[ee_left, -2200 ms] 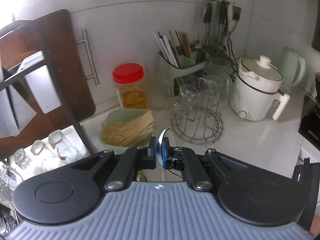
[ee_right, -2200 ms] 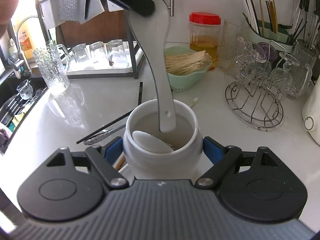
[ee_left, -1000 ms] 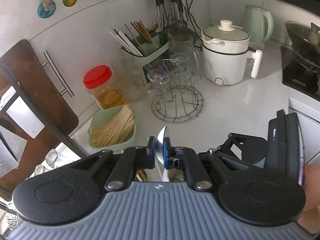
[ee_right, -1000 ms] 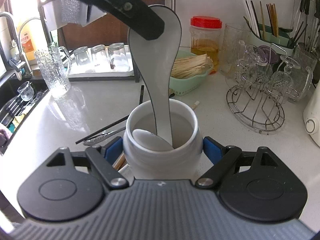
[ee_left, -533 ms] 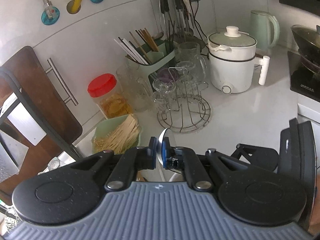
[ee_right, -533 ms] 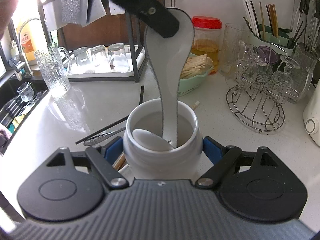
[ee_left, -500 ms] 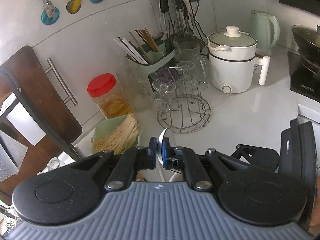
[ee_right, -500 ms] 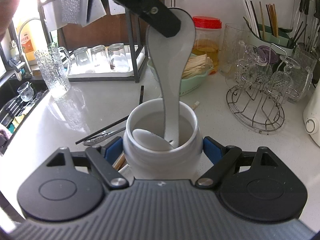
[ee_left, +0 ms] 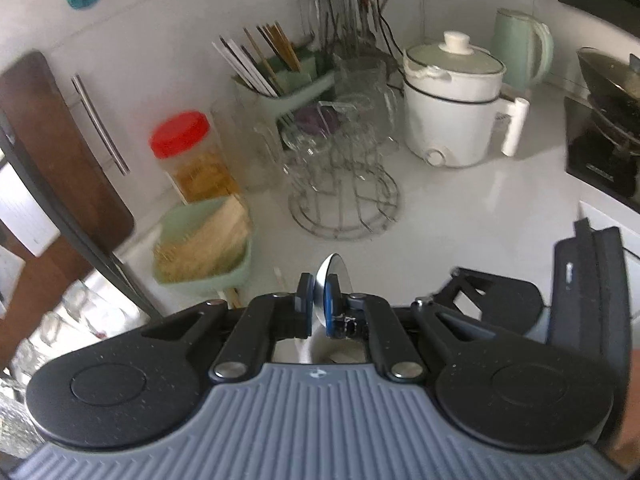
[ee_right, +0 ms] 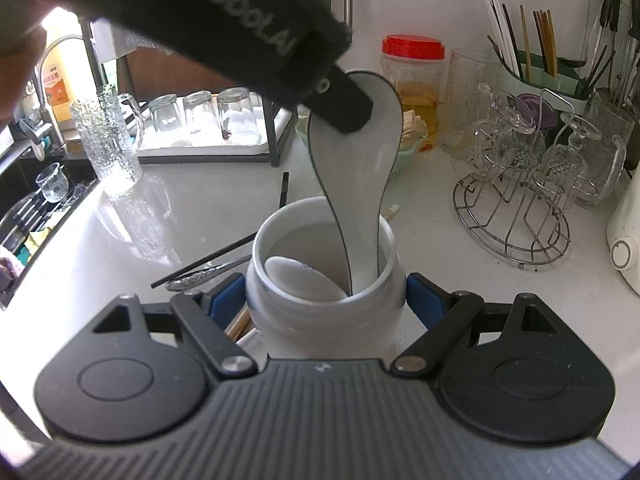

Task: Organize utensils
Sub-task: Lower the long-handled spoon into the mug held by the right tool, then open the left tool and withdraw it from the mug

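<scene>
Lower now than a moment ago, your white spoon (ee_right: 354, 152) stands handle-down inside the white jar (ee_right: 324, 304). Your left gripper (ee_left: 318, 307) pinches its bowl; your right gripper (ee_right: 324, 300) clamps the jar near you. Release looks next.

You face a white tiled wall (ee_left: 168, 52) above a glossy white countertop (ee_right: 120, 240); bright daylight glares at your left, beside a dark wooden cabinet door (ee_left: 52, 152).
</scene>
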Tool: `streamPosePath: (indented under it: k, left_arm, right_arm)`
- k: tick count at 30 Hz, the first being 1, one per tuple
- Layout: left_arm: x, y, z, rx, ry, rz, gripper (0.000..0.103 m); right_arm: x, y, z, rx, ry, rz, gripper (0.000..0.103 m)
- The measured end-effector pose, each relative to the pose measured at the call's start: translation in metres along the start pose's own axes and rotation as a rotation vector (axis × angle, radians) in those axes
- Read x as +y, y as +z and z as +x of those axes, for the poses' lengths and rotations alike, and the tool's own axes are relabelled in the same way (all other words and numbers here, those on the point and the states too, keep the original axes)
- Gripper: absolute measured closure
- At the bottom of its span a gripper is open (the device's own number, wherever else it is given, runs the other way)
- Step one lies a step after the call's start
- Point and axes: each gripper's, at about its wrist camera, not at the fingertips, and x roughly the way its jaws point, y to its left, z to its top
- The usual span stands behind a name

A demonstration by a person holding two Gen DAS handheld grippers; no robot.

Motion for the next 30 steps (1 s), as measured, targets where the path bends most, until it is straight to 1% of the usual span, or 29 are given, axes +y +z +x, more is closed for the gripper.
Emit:
streamPosePath:
  k: [2,6,10,17,20,23,30]
  left_arm:
    - [0.001,0.001,0.0,0.029,-0.019,0.018,0.096]
    - [0.008,0.004,0.005,0.099,-0.077,0.02,0.095]
    - [0.017,0.009,0.018,0.195,-0.146,0.018,0.093]
    - [0.012,0.015,0.039,0.312,-0.211,0.073,0.09]
    - [0.005,0.014,0.046,0.344,-0.226,0.104,0.089]
    - [0.004,0.013,0.053,0.363,-0.234,0.1,0.088]
    - [0.013,0.013,0.054,0.344,-0.233,0.05,0.088]
  right_arm:
    - [0.0,0.0,0.0,0.0,0.0,0.0,0.014]
    - [0.0,0.0,0.0,-0.004,0.0,-0.006,0.014]
    - [0.001,-0.001,-0.001,-0.007,0.003,-0.008,0.014]
    - [0.001,-0.002,-0.001,-0.01,0.012,-0.02,0.014]
    - [0.001,-0.002,-0.001,-0.011,0.016,-0.023,0.014]
    - [0.0,-0.002,0.0,-0.013,0.021,-0.027,0.014]
    - [-0.001,-0.002,-0.001,-0.015,0.027,-0.032,0.014]
